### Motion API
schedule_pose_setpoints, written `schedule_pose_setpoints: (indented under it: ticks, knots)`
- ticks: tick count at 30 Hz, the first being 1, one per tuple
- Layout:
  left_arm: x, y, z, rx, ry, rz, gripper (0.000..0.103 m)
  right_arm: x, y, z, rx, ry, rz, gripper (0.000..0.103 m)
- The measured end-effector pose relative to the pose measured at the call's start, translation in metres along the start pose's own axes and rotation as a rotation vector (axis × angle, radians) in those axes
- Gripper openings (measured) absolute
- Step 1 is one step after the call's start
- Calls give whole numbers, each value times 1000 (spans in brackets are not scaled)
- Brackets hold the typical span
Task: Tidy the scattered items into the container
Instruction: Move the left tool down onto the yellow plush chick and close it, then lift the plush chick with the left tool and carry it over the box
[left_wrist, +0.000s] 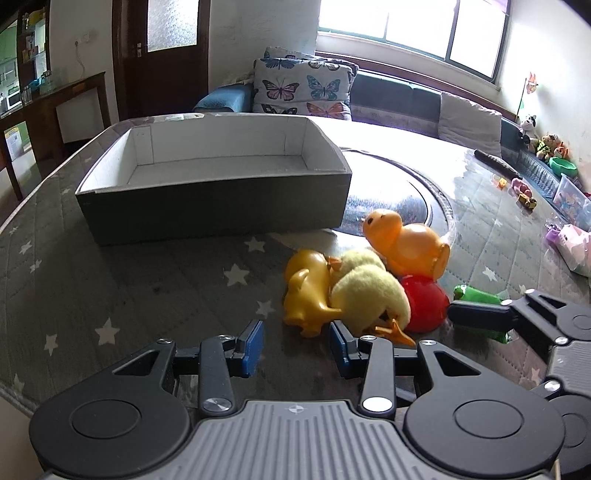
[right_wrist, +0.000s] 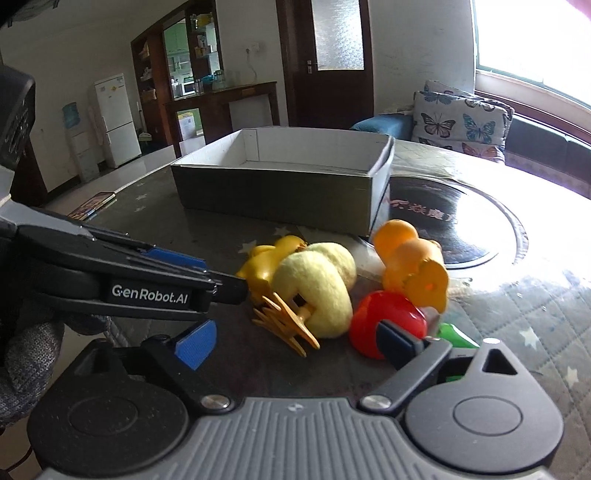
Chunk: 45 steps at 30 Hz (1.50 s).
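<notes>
I had both claws low over the table, near its front edge, and nothing was in the container yet. The grey box (left_wrist: 214, 177) stood open and bare toward the far left side of the table, well apart from the toys. Those lay bunched together: a yellow plastic duck (left_wrist: 308, 291) touching the plush chick (left_wrist: 365, 291), a red ball (left_wrist: 424, 306) just beside the chick, an orange duck (left_wrist: 402, 243) behind them, and a green item (left_wrist: 480, 295) to the right. My left claw (left_wrist: 295, 345) was spread wide, holding nothing, its right pad just beside the chick's orange feet. My right claw (right_wrist: 295, 343) was also wide and empty, with one finger (right_wrist: 397, 341) up against the ball. I judged this the first pick. Next I would need to straddle one toy and close.
</notes>
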<state>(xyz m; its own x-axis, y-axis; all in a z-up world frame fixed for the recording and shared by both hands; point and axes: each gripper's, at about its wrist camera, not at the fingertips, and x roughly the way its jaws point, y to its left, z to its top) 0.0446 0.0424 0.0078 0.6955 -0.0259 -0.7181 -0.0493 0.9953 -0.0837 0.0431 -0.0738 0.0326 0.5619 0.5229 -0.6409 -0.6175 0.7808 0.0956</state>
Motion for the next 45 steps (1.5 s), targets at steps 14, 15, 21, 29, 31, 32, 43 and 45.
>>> schedule_pose_setpoints:
  ticks: [14, 15, 21, 29, 31, 32, 43, 45]
  knots:
    - [9, 6, 25, -12, -13, -35, 42, 21, -3, 9, 4, 30, 29, 68]
    - [10, 5, 27, -11, -12, -42, 42, 20, -5, 9, 9, 30, 29, 66]
    - [16, -4, 33, 4, -8, -92, 42, 14, -18, 7, 42, 31, 62, 54]
    - [22, -9, 37, -8, -4, -138, 42, 4, -26, 5, 51, 21, 74, 45]
    - [22, -8, 38, -13, -1, -145, 42, 4, -24, 7, 49, 8, 75, 45]
    - [23, -7, 39, -17, 1, -150, 42, 4, -23, 8, 46, 2, 75, 47]
    - [30, 4, 43, -82, 28, -216, 42, 21, -18, 20, 44, -19, 33, 59]
    - [31, 5, 43, -89, 31, -224, 42, 25, -19, 21, 39, -16, 26, 59]
